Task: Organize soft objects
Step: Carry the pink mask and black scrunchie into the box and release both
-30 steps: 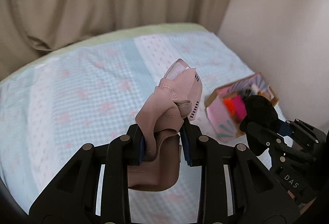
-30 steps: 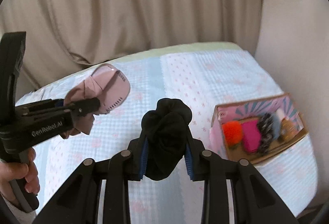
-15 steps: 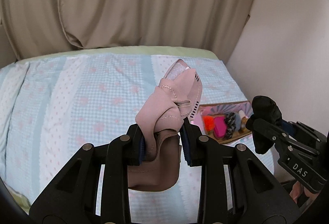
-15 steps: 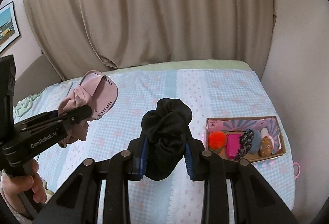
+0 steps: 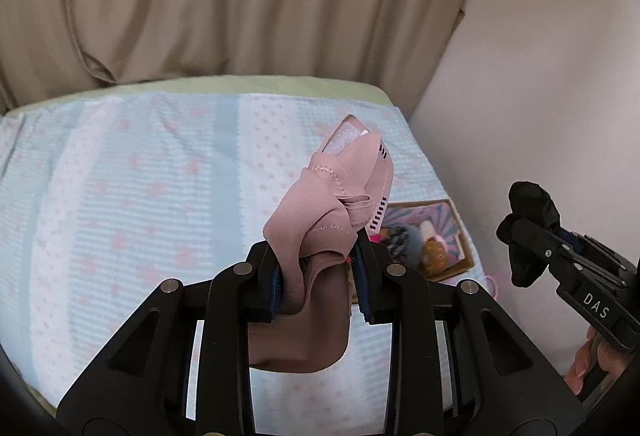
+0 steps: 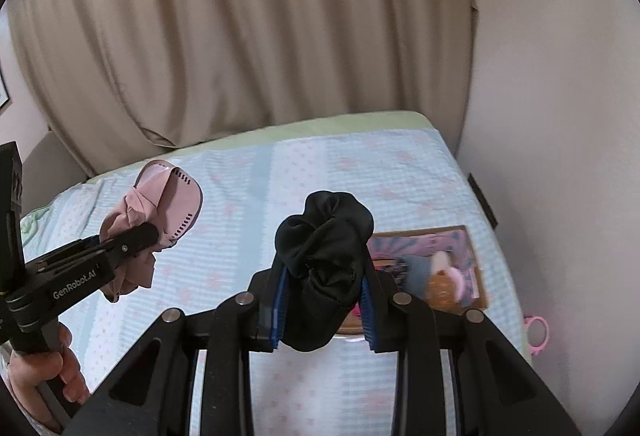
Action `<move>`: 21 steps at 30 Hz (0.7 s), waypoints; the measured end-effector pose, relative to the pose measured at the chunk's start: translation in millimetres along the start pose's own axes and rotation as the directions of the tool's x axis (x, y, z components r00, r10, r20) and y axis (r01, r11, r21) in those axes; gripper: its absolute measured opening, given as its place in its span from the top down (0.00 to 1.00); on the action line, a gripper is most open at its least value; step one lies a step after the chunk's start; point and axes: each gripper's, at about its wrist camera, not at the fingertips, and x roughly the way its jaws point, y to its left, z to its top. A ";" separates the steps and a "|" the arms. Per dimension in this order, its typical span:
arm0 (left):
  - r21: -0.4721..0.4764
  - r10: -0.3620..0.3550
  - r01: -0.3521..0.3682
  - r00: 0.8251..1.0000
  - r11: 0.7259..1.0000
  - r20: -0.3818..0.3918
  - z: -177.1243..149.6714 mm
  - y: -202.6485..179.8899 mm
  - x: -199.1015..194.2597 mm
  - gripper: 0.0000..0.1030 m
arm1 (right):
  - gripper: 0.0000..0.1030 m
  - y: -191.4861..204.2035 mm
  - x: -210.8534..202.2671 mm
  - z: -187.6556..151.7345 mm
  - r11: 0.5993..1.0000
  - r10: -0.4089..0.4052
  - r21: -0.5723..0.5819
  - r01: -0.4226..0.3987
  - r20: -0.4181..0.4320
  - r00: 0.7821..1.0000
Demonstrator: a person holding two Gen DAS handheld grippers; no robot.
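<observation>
My left gripper [image 5: 320, 284] is shut on a dusty-pink soft garment [image 5: 332, 212], which bunches above the pads and hangs below them. That pink garment [image 6: 160, 212] and the left gripper [image 6: 140, 236] also show at the left of the right wrist view. My right gripper [image 6: 323, 306] is shut on a crumpled black cloth [image 6: 324, 256]. The same black cloth [image 5: 530, 220] shows at the right of the left wrist view, held high over the bed's right side. Both bundles hang in the air above the bed [image 5: 120, 196].
A shallow cardboard box [image 6: 460, 256] with several small soft items lies near the bed's right edge, also seen as a box [image 5: 436, 236] behind the pink garment. Beige curtains [image 6: 240, 36] hang behind, a pale wall [image 6: 560, 116] stands right. A pink ring [image 6: 536, 330] lies off the bed's edge.
Both grippers have risen and pulled back from the bed, each still gripping its cloth. The box now looks smaller and partly hidden behind the held cloths.
</observation>
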 end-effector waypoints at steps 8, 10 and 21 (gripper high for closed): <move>-0.035 -0.011 0.008 0.998 0.999 -0.062 3.7 -59.1 76.3 0.75 | 0.73 -70.8 56.8 12.1 1.000 -0.017 0.004 0.018 -0.084 0.996; -0.043 -0.006 0.003 0.996 0.999 -0.086 4.4 -69.1 99.7 0.75 | 0.73 -85.0 74.8 13.5 1.000 -0.017 0.009 0.018 -0.111 0.994; -0.057 0.065 -0.081 0.968 0.995 -0.242 -5.7 -94.8 230.8 0.75 | 0.73 -152.8 188.2 6.4 0.997 0.003 0.079 0.022 -0.311 0.951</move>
